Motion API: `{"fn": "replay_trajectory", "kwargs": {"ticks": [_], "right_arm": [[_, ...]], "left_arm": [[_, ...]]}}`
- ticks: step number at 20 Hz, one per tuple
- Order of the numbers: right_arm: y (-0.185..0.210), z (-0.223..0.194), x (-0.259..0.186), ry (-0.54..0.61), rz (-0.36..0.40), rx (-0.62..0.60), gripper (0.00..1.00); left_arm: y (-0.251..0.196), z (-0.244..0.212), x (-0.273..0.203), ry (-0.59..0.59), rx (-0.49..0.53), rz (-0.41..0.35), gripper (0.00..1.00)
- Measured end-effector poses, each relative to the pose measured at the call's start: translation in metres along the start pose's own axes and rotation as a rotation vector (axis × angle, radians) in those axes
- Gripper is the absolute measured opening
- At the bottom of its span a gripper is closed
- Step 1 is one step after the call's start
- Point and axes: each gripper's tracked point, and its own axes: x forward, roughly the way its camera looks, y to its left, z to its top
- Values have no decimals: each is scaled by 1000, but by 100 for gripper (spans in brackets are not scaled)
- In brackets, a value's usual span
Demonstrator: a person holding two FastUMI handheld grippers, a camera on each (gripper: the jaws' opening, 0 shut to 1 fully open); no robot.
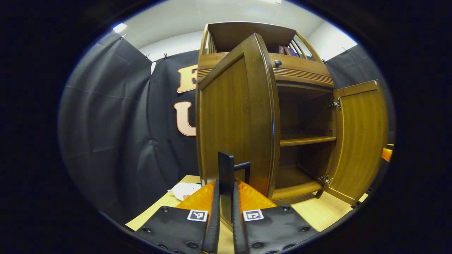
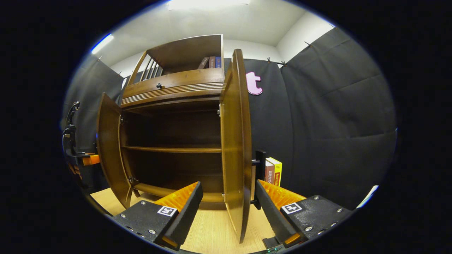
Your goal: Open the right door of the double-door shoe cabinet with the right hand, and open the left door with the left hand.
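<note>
**A:** Where do the cabinet's parts lie at this moment?

**B:** The shoe cabinet (image 2: pixel 173 116) stands on the bench (image 2: pixel 212 229), both leaves swung out. In the left gripper view, the left door (image 1: pixel 236 116) is seen nearly edge-on, directly ahead; its handle (image 1: pixel 229 169), a dark upright bar, runs vertically.

**A:** State of the left hand-held gripper?

**B:** The left hand-held gripper (image 1: pixel 226 197) is pressed together on that handle, one finger on each side (the bar rises from between them). It approaches level, fingers pointing forward along the door's face.

**A:** And the right side?

**B:** In the right gripper view, the right door (image 2: pixel 235 141) stands edge-on between the spread fingers of the right hand-held gripper (image 2: pixel 227 201), which touch neither face. Its handle (image 2: pixel 260 162) lies just beyond the door's outer face, toward the right finger. The left door (image 2: pixel 107 148) shows far off, with the other gripper beside it.

**A:** What does the coming move turn on?

**B:** Judged from the open leaves, little remains: the left gripper has only to release and draw straight back from the vertical bar.
</note>
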Motion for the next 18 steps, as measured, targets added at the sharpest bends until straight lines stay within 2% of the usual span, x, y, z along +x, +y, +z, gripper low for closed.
{"fn": "replay_trajectory", "kwargs": {"ticks": [5, 7, 8, 9, 11, 12, 14, 15, 18], "right_arm": [[3, 3, 1, -11, -48, 24, 100], [3, 4, -1, -7, -61, 20, 100], [1, 3, -2, -3, -73, 12, 100], [-1, 4, -3, -3, -83, 3, 100], [-2, 8, -5, -6, -102, -2, 100], [-2, 9, -7, -8, -109, -3, 100], [3, 12, -9, -9, -114, -10, 100], [4, 11, -9, -4, -114, -16, 100], [9, 15, -11, 5, -110, -26, 100]], "left_arm": [[46, -1, -8, -28, 11, -1, 17], [63, 0, -6, -38, -12, -15, 20], [70, 0, -6, -39, -18, -23, 17], [81, -2, -5, -39, -16, -26, 9], [96, -3, -4, -48, 1, -64, 13], [101, -3, -3, -56, 5, -87, 4], [111, -1, -2, -62, -15, -129, 22], [117, -2, -1, -66, -16, -149, 4], [133, -1, 3, -78, -8, -200, 4]]}}
